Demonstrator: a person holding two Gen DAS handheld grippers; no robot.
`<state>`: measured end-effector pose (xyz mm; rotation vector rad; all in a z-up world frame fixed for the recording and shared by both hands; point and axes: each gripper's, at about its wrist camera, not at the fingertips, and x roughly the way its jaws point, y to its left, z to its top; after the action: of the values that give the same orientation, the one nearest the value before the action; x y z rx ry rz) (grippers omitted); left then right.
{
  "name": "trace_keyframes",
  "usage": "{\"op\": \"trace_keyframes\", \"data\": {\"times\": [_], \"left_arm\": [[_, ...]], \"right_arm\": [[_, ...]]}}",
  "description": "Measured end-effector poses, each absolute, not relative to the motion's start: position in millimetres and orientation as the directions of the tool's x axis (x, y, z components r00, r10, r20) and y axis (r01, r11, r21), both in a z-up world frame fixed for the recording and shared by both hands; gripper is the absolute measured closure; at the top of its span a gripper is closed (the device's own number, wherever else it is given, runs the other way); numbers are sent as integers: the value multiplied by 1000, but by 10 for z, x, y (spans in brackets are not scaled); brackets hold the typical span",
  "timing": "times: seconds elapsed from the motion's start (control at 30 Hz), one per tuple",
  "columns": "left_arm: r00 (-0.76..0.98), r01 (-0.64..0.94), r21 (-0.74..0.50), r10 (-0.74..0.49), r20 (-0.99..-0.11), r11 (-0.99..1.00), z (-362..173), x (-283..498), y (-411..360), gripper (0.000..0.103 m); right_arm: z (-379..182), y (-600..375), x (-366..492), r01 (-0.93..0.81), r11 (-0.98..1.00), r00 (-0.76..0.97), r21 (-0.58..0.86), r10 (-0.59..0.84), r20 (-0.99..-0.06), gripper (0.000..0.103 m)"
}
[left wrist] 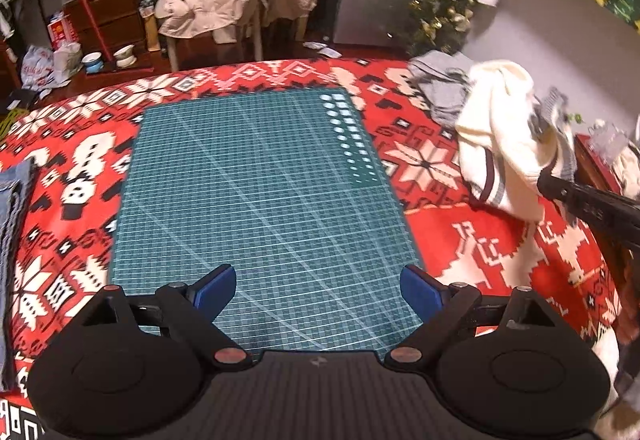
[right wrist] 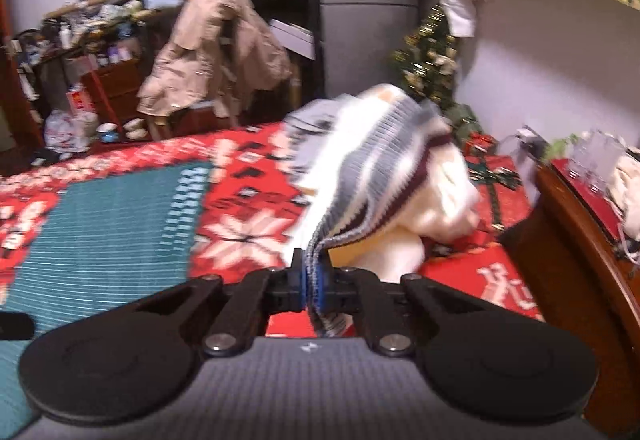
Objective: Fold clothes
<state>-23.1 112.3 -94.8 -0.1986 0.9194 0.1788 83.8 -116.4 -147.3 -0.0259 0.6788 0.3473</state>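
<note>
Gripping sweater: I'm holding the cream sweater by its striped ribbed hem, which is pinched between the jaws of the right gripper; the rest is trailing over the red cloth, right of the green mat.
Doing it well: I'm judging it best to carry the sweater onto the mat before spreading it, keeping the hem taut.
Left gripper: I'm keeping it apart and empty, above the mat's near edge.
Pose: I'm angling both grippers downward; the right view is blurring.
</note>
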Motion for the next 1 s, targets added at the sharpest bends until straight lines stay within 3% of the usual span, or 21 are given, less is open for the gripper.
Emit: {"op": "trace_keyframes", "data": {"times": [0.37, 0.53, 0.67, 0.77, 0.83, 1.0], "left_arm": [[613, -401, -134, 157, -775, 906, -828, -876, 1936, 14], [588, -496, -135, 218, -779, 858, -831, -1234, 2313, 14], [559, -552, -152, 229, -797, 820, -900, -1439, 2533, 14], [557, -551, -167, 212, -803, 818, -944, -1489, 2566, 14], [558, -541, -171, 200, -805, 823, -970, -1497, 2561, 14], [574, -475, -171, 156, -804, 863, -1015, -1385, 2424, 14]], "right_arm": [[-935, 28, 29, -621, 761, 581, 190, 609, -539, 98], [-934, 710, -407, -744, 622, 420, 246, 721, -552, 98], [-1120, 1084, -658, -782, 567, 326, 258, 725, -607, 97], [-1236, 1170, -749, -774, 577, 307, 262, 703, -641, 86], [-1211, 1154, -805, -775, 576, 310, 261, 706, -637, 73], [-1041, 832, -837, -765, 607, 380, 213, 693, -612, 52]]}}
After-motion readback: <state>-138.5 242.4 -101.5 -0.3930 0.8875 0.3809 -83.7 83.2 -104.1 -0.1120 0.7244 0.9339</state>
